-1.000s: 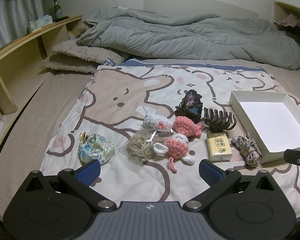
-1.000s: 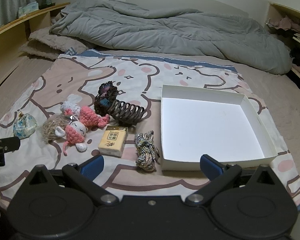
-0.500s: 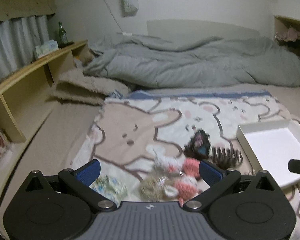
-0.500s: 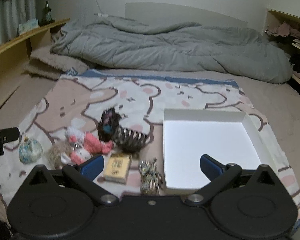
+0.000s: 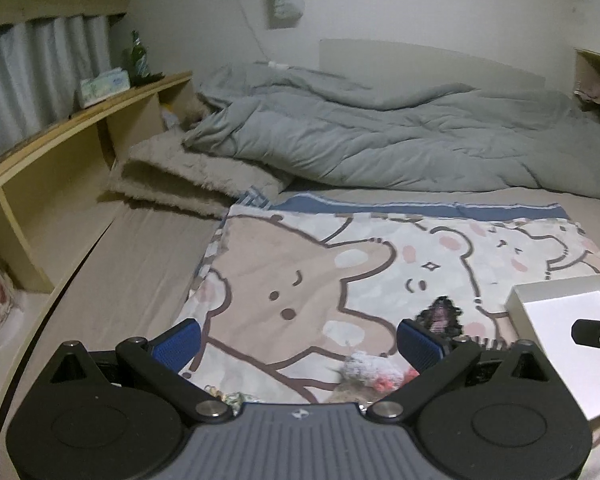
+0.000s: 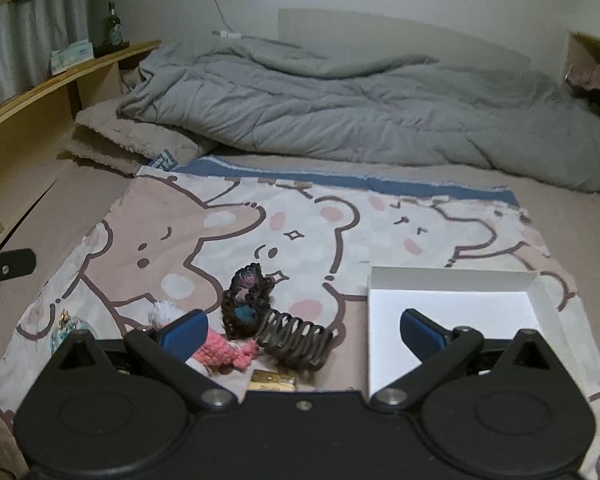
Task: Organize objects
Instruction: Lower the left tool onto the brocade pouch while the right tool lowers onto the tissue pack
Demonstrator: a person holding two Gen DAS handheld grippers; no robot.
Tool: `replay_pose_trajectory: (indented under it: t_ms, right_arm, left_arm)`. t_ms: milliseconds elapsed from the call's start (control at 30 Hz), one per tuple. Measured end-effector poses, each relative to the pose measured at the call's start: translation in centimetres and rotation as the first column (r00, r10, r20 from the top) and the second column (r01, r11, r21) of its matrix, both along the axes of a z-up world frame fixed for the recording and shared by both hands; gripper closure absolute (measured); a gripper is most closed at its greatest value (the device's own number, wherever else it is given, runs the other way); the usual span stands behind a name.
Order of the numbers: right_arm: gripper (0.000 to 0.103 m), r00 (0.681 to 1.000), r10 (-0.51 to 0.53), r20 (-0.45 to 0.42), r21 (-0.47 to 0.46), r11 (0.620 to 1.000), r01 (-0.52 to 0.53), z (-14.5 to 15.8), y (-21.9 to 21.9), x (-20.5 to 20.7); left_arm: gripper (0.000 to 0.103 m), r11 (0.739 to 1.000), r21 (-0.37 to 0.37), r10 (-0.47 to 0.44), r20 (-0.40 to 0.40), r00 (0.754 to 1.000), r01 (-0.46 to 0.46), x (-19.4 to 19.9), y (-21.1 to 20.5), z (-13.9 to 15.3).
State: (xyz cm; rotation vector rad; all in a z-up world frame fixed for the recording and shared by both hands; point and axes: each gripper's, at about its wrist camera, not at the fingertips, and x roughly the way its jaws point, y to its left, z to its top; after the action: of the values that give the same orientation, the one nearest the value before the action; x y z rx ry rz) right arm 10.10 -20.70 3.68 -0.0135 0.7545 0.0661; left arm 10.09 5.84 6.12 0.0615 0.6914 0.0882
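Brown hair claw (image 6: pixel 296 338), lengthwise left-right

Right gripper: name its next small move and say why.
Probably tip the right gripper down toward the hair claw. It is open and holds nothing, the white box beside it looks empty, and the claw lies loose on the blanket just ahead, partly hidden under the gripper body, so the aim is too high to grasp.
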Motion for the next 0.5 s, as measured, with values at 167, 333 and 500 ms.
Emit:
replay_pose_trajectory:
  t_ms: [167, 333, 500]
  right_arm:
    - [0.0, 0.997, -0.028, -0.075, 0.057, 0.998, 0.032, -2.0, 0.2, 2.7]
    - [0.001, 0.988, -0.028, -0.152, 0.072, 0.997, 0.039, -4.8, 0.5, 4.4]
    - [0.015, 0.967, -0.033, -0.252, 0.154, 0.985, 0.074, -8.0, 0.3, 5.7]
  left_arm:
    - [0.008, 0.999, -0.023, 0.047, -0.067, 0.997, -0.049, 1.8, 2.1, -1.8]
    - [0.01, 0.995, -0.04, 0.087, -0.143, 0.986, -0.094, 3.9, 3.9, -4.2]
    - [0.01, 0.989, -0.039, 0.13, -0.231, 0.964, -0.142, 6.0, 5.6, -7.0]
